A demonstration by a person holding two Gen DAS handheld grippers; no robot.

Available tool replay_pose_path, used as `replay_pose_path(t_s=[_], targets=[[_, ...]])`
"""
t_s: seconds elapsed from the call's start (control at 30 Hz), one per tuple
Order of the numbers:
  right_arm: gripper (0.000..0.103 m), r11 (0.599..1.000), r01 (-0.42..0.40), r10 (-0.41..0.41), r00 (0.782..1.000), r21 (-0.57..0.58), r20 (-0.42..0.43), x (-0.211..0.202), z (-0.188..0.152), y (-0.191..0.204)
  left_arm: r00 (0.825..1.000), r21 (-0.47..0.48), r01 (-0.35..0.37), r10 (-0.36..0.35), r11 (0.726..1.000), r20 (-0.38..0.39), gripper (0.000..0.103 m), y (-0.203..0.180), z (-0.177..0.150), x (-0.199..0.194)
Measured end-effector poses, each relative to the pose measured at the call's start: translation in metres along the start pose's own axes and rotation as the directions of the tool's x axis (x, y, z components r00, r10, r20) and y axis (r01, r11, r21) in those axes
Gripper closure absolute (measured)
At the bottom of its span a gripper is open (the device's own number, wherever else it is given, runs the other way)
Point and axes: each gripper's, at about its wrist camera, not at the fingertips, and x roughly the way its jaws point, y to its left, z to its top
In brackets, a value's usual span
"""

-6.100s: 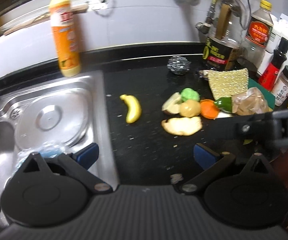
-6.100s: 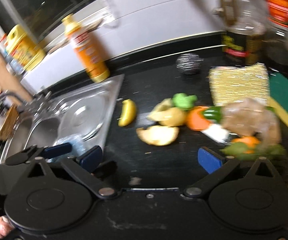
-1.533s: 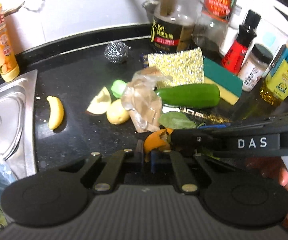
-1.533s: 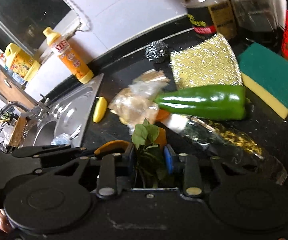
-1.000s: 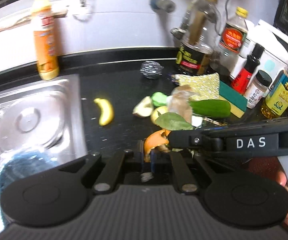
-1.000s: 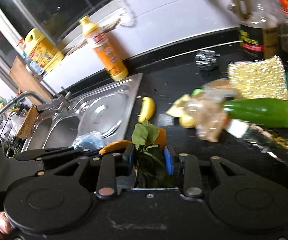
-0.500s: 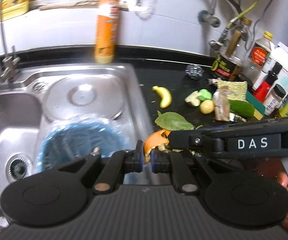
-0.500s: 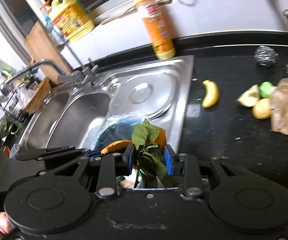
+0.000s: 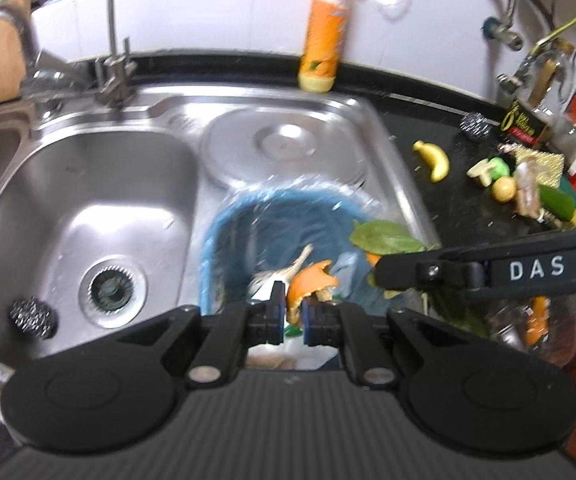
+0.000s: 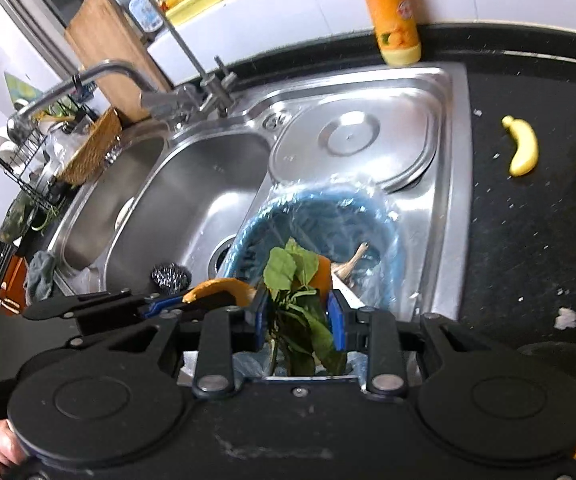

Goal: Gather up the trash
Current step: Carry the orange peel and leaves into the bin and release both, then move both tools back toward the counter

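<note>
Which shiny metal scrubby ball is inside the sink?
The steel wool ball beside the drain sits inside the sink basin. The other scrubby ball rests on the black counter near the bottles.

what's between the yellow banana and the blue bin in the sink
In the right wrist view, only the steel sink rim and bare black counter separate the small yellow banana from the bag-lined blue bin.

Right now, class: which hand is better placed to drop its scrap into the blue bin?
Left, narrowly. The left gripper holds its orange peel over the blue bin; the right gripper grips leafy greens nearer the bin's near rim.
</note>
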Motion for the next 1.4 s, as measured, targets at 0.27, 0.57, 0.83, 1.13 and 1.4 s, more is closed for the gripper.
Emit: replay_pose_path(t_s=[0.27,0.57,0.83,1.13,1.4], targets=[[0.066,1.0,0.019,-0.018,0.997,0.006,-0.07,0.024,-0.002,0.003,0.998,0.004,-0.022,0.023,1.0,-0.056,0.094,0.007,-0.014,0.018],[0.0,1.0,0.008,-0.008,1.0,-0.009,-0.011,0.014,0.006,0.012,0.994,0.1,-0.105,0.105,0.989,-0.002,0.011,-0.01,-0.013,0.014],[0.0,1.0,0.016,-0.015,1.0,-0.021,0.008,-0.001,0.012,0.008,0.998,0.066,-0.064,0.063,0.996,0.018,0.002,-0.016,-0.002,0.009],[0.0,0.999,0.03,-0.032,0.998,0.041,0.054,-0.029,0.012,-0.02,0.999,0.057,0.004,-0.007,0.998,0.05,0.001,-0.042,0.014,0.008],[0.0,0.989,0.046,-0.063,0.991,0.138,0.12,-0.068,0.009,-0.068,0.996,0.1,0.06,-0.066,0.993,0.057,0.001,-0.092,0.032,0.013]])
